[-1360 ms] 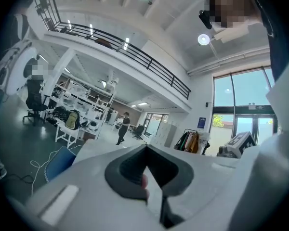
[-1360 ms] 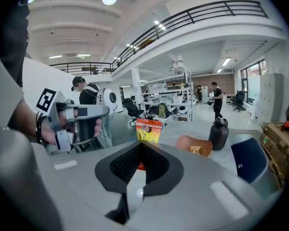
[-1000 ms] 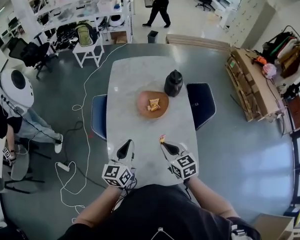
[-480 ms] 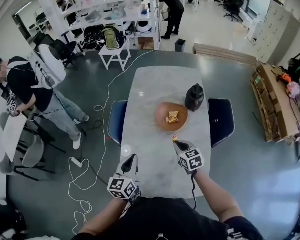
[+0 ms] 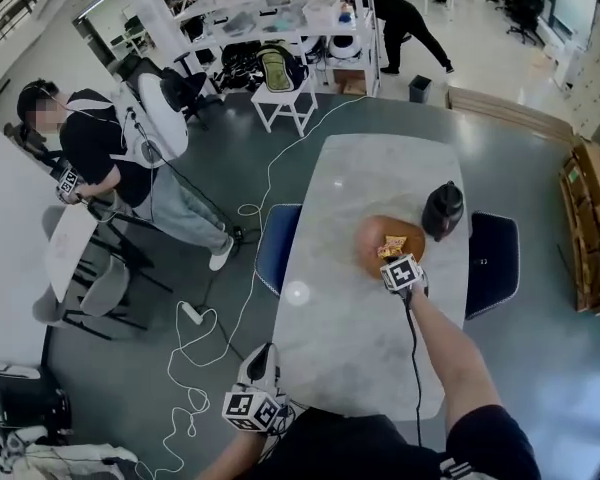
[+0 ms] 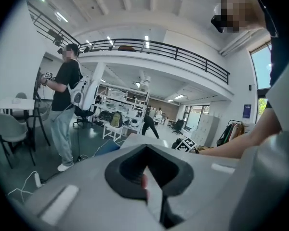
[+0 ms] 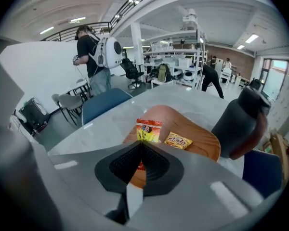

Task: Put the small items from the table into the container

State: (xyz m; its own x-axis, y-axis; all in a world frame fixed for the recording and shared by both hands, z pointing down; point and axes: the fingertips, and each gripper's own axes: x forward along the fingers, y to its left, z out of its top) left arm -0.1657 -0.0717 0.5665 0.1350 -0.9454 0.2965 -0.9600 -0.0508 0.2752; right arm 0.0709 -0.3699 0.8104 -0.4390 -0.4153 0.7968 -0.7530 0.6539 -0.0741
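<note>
the right gripper (image 7: 140, 146) has its jaws clamped on a small red-and-yellow snack packet (image 7: 148, 130), held upright just above the round brown wooden bowl (image 5: 372, 234) on the white marble table (image 5: 345, 338). a yellow packet (image 7: 178, 141) lies in the bowl, beside a dark jug (image 5: 443, 210). the left gripper (image 5: 264, 356), jaws together, hangs at the table's near edge.

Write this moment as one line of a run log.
right gripper: shut on red-yellow packet, at wooden bowl | bowl: yellow packet inside | left gripper: shut, near table edge
</note>
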